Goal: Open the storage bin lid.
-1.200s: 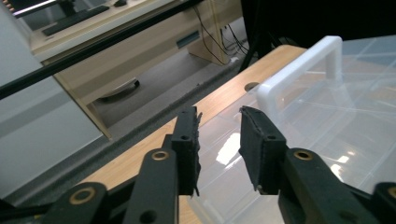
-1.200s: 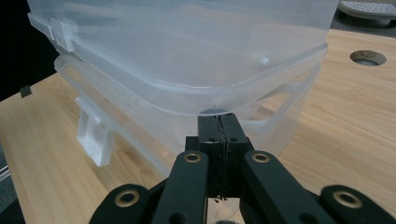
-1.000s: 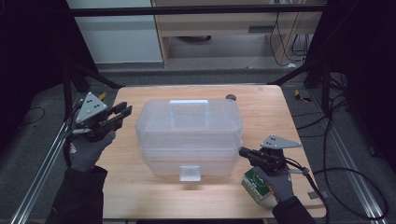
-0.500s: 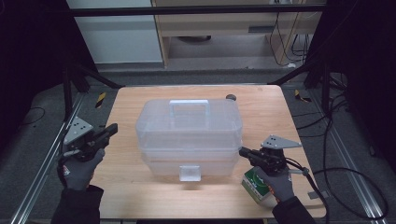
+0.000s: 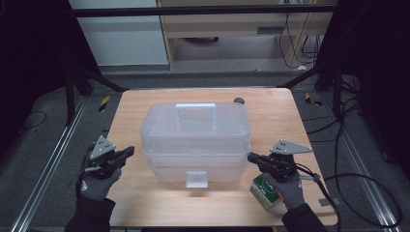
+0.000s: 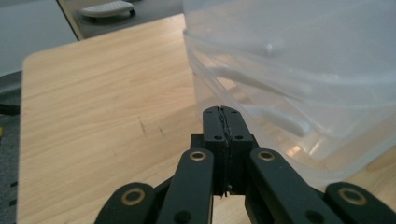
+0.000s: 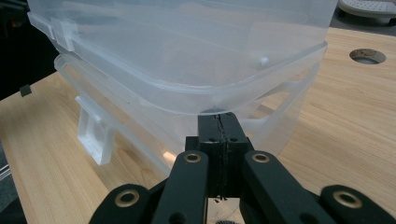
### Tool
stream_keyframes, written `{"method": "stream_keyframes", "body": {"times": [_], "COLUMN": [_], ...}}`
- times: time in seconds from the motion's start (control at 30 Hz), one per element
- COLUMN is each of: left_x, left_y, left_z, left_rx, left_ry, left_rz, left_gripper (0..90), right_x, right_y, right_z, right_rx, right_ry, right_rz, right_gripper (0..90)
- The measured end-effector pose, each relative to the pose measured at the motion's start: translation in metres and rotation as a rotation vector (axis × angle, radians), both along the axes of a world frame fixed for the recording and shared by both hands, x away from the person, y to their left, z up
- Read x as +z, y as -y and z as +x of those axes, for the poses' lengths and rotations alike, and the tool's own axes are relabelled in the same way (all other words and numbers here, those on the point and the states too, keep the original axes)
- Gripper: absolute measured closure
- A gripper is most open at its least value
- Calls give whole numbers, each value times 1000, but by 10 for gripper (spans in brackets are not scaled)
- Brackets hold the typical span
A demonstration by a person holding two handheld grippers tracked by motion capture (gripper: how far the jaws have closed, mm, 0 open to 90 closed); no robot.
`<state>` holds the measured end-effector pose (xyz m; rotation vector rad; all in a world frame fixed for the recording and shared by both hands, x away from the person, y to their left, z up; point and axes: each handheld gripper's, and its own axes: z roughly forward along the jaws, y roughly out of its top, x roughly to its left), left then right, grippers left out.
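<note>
This looks like a lab or test room set up for recording, not a home. A bare wooden bench [image 5: 145,104] stands alone on grey carpeted floor [image 5: 43,145], framed by dark metal struts [image 5: 99,79] and aluminium rails [image 5: 46,181] along both sides. Loose black cables [image 5: 348,145] trail over the floor at the right, with yellow-and-black hazard tape [image 5: 104,103] marking the ground. Behind stand a plain white cabinet [image 5: 121,34] and a wooden desk [image 5: 232,19] with more wiring hanging beneath it.
</note>
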<state>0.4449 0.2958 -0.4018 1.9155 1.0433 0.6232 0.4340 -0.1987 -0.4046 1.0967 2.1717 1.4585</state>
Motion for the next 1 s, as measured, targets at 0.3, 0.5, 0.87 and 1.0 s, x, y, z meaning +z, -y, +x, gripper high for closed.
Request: {"method": "stream_keyframes", "body": {"times": [0.3,0.5,0.87,1.0], "left_x": [-3,3,8,12], "left_y": [13,18,19,21], "left_z": [-2,-5,-4,-3], "left_rx": [-89,-129,-132,-133], "left_ry": [-8,9,27,41], "left_rz": [-27,-63,-93,-100], "left_gripper": [897,897,897,896], "right_x": [0,0,4,10], "right_y": [0,0,3,2], "right_z": [0,1,3,4], "right_rx": [2,2,-3,-9], "right_ry": [-1,1,14,32], "right_rz": [1,4,47,42], "right_gripper": [900,900,900,900]}}
